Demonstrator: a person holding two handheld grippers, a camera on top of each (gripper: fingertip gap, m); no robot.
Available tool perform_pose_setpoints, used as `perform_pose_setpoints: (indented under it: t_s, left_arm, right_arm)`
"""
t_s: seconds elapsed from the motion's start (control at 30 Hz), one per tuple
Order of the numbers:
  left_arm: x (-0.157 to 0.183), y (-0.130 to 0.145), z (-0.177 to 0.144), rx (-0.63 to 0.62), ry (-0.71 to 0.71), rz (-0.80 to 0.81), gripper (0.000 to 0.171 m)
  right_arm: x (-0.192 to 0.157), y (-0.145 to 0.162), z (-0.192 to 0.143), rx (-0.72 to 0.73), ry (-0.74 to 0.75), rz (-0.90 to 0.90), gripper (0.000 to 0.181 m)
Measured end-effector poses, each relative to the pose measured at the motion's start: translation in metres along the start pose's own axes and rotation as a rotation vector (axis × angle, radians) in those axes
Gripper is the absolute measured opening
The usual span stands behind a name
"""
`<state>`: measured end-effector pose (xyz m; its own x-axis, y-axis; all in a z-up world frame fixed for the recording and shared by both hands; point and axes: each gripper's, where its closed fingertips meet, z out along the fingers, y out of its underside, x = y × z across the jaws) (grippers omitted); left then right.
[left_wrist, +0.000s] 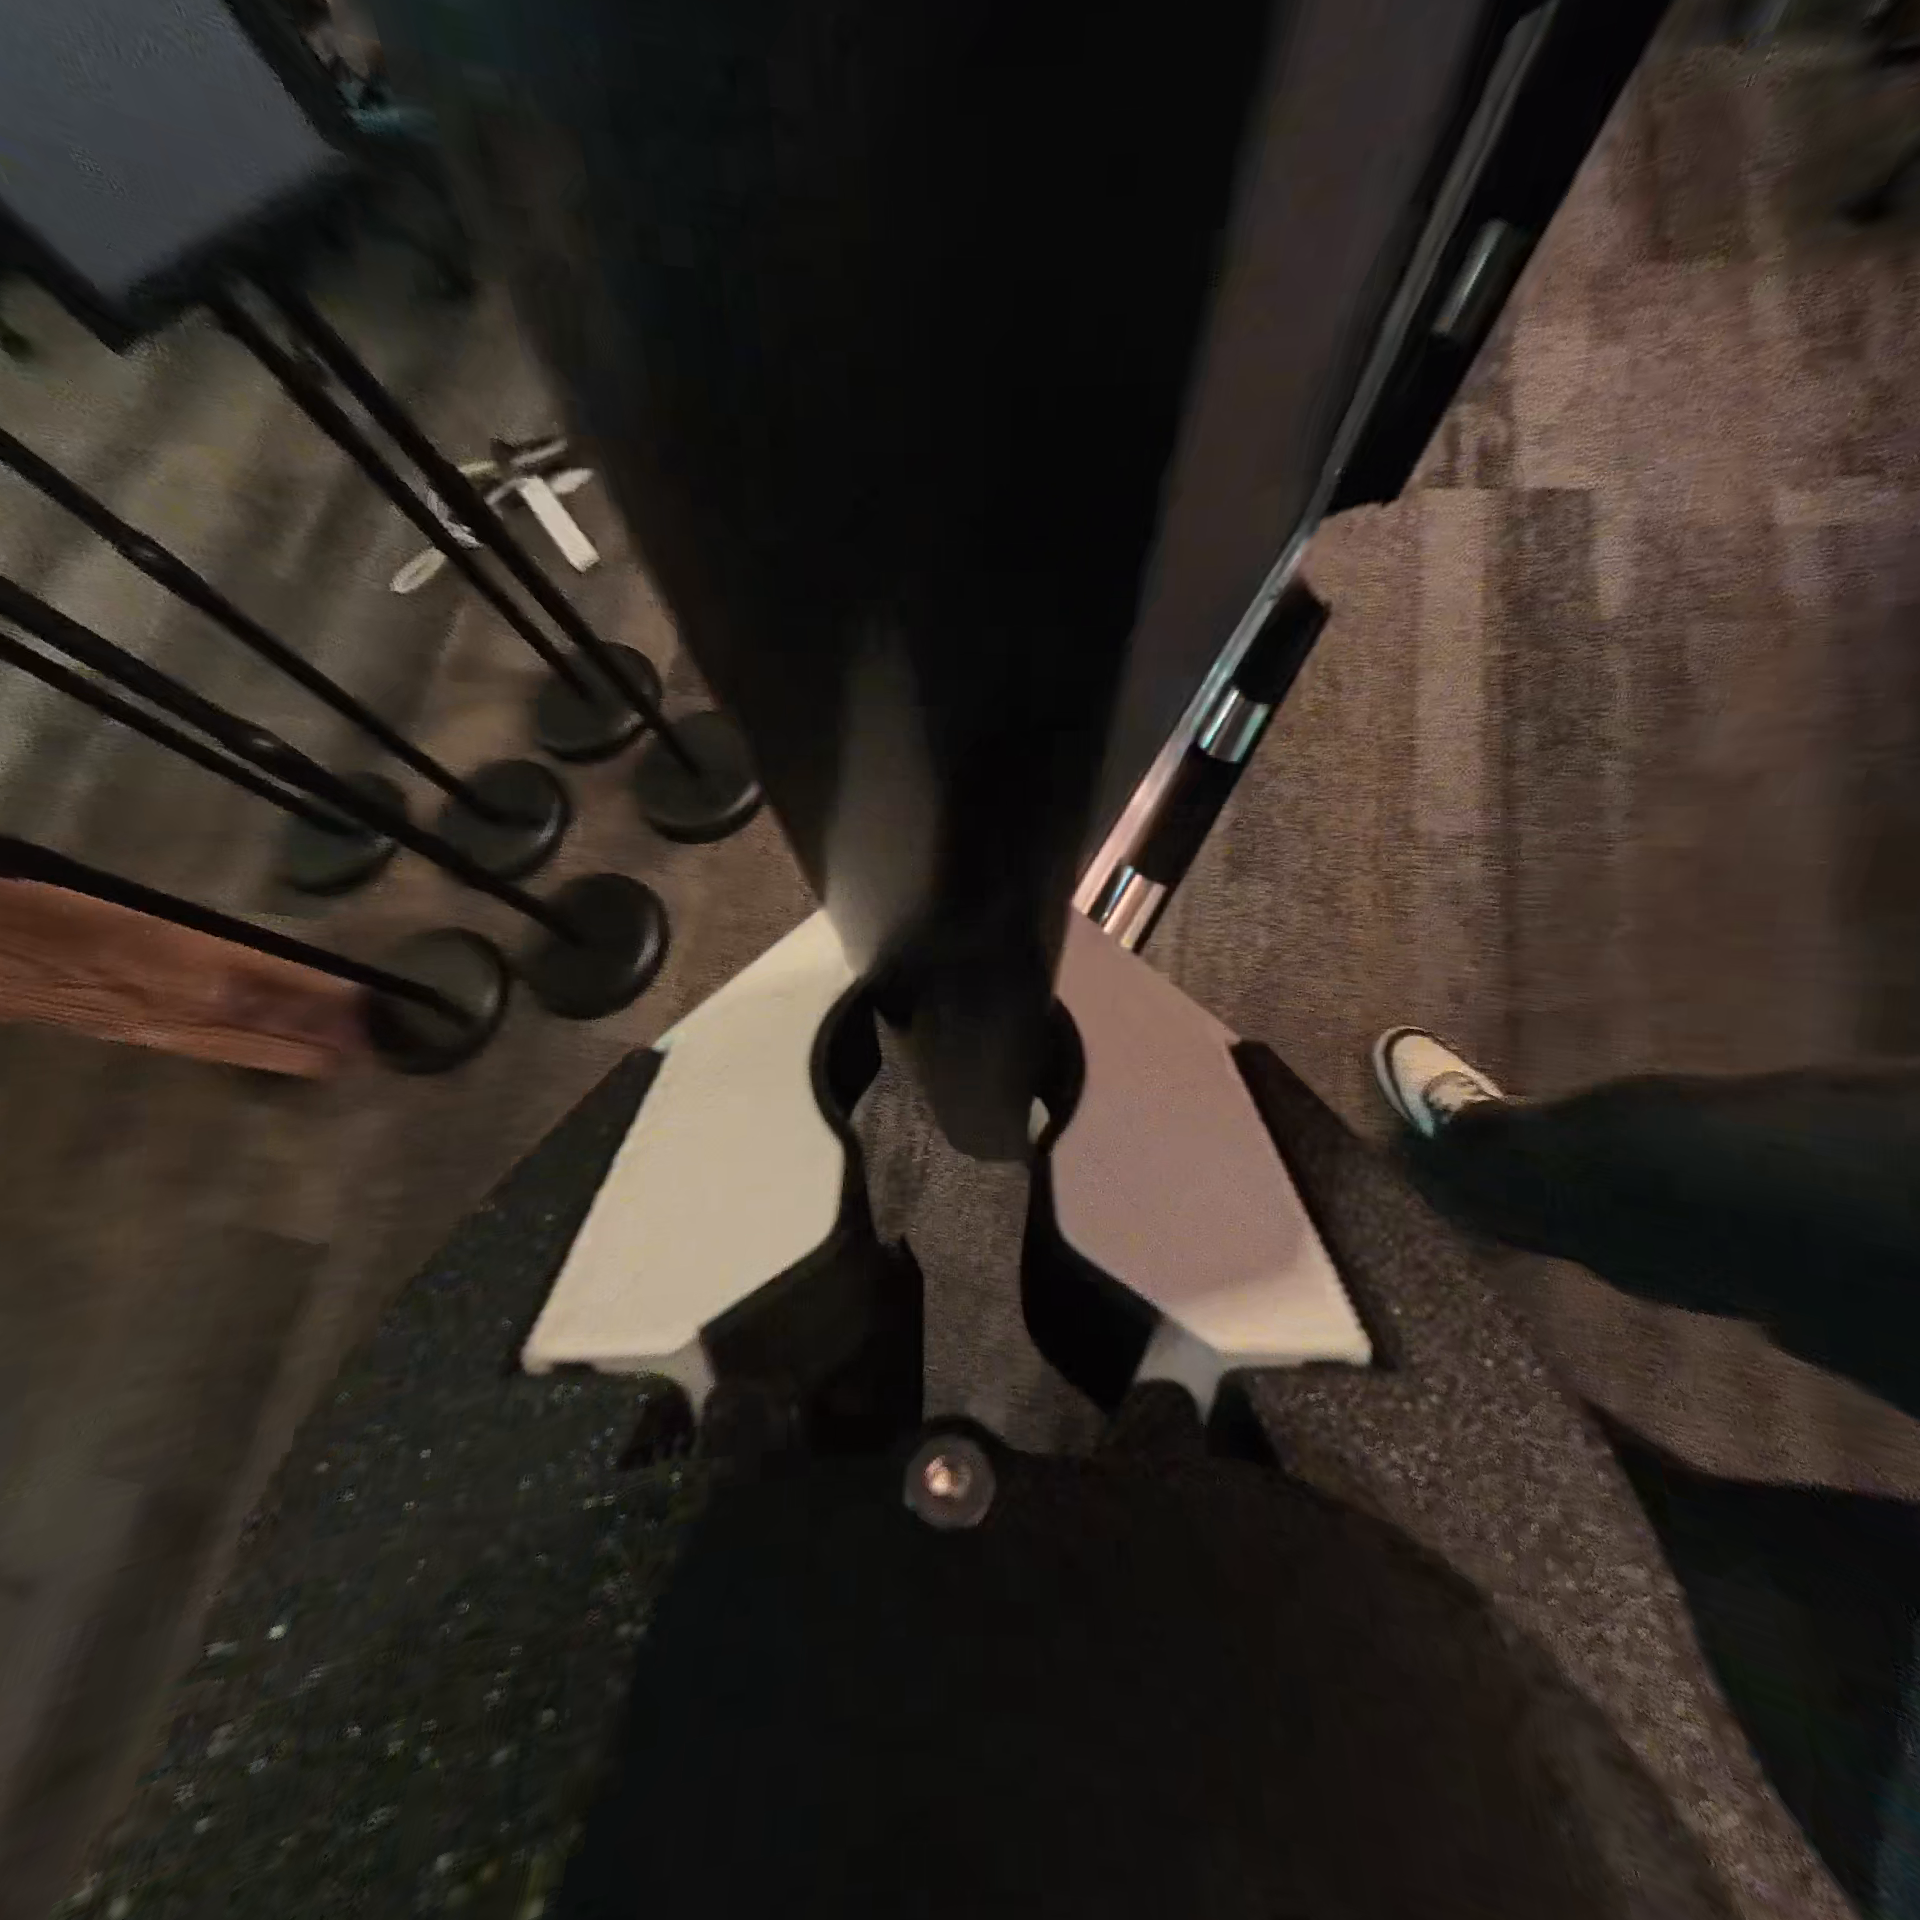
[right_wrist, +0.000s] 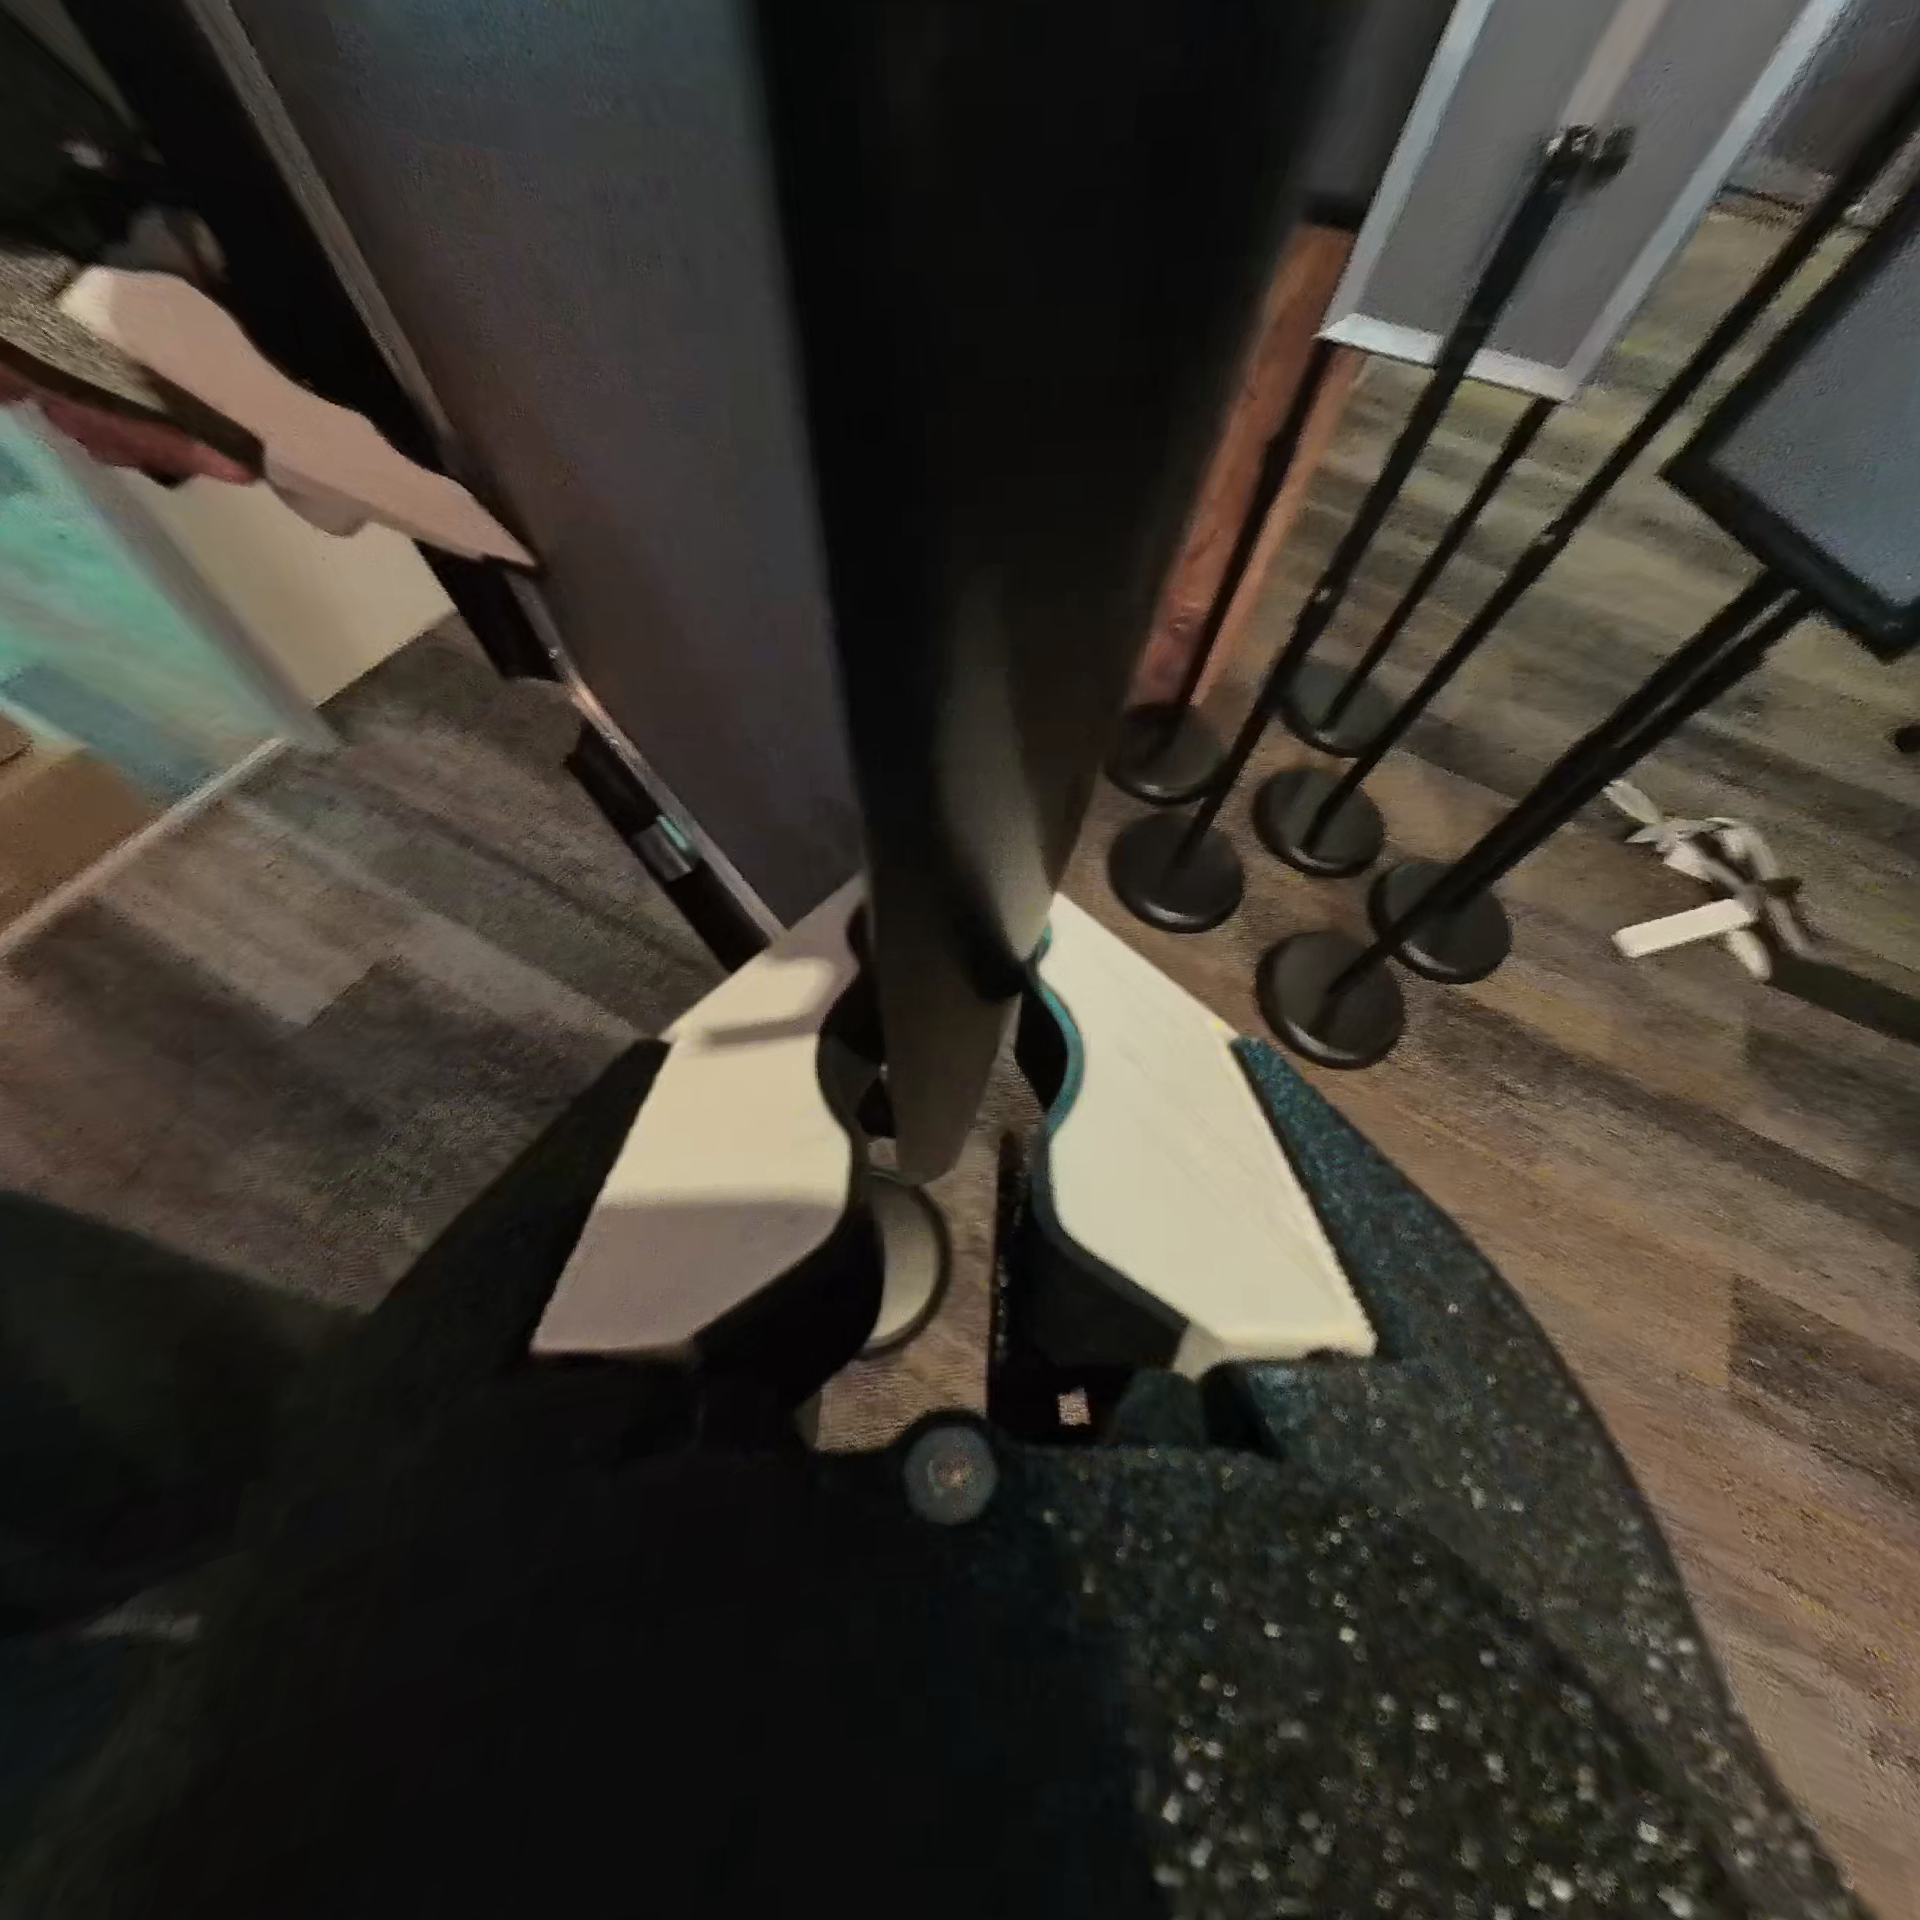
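Observation:
My left gripper (left_wrist: 951, 1039) points down at the carpet, its white fingers (left_wrist: 727, 1122) closed on the lower end of a dark hanging cloth (left_wrist: 883, 520). My right gripper (right_wrist: 951, 1039) also points down and is closed on a dark, grey-edged cloth (right_wrist: 935, 623) that hangs between its fingers (right_wrist: 1164, 1143). I cannot tell whether both hold the same piece. The left gripper also shows blurred at the upper left of the right wrist view (right_wrist: 312, 457). A pale round disc (right_wrist: 909, 1247) lies on the floor under the right gripper.
Several black sign stands with round bases (left_wrist: 603, 935) (right_wrist: 1330, 997) crowd one side. White strips lie on the floor (left_wrist: 520, 520) (right_wrist: 1704, 904). A dark upright panel with a metal edge (left_wrist: 1226, 727) (right_wrist: 623, 790) stands behind. A person's shoe (left_wrist: 1434, 1081) is near.

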<state>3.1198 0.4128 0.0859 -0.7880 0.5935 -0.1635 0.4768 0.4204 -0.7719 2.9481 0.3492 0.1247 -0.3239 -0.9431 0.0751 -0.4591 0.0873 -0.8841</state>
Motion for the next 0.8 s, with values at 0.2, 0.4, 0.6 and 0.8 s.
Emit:
perform_pose_setpoints:
  t_s: [0.2,0.4,0.6,0.8]
  left_arm:
    - [0.004,-0.002,0.000,0.013,0.039,-0.085,0.019]
    - [0.022,-0.017,-0.019,-0.065,0.353,-0.474,0.019]
    - [0.022,-0.020,-0.025,-0.186,0.423,-0.568,0.020]
    - [0.010,-0.016,-0.021,-0.076,0.356,-0.496,0.018]
  right_arm:
    - [0.000,-0.001,0.000,-0.026,-0.047,0.045,0.018]
    - [-0.003,-0.017,-0.006,-0.114,-0.258,0.563,0.020]
    - [0.008,-0.023,0.003,-0.196,-0.284,0.793,0.022]
    - [0.000,-0.024,0.001,-0.204,-0.171,0.584,0.021]
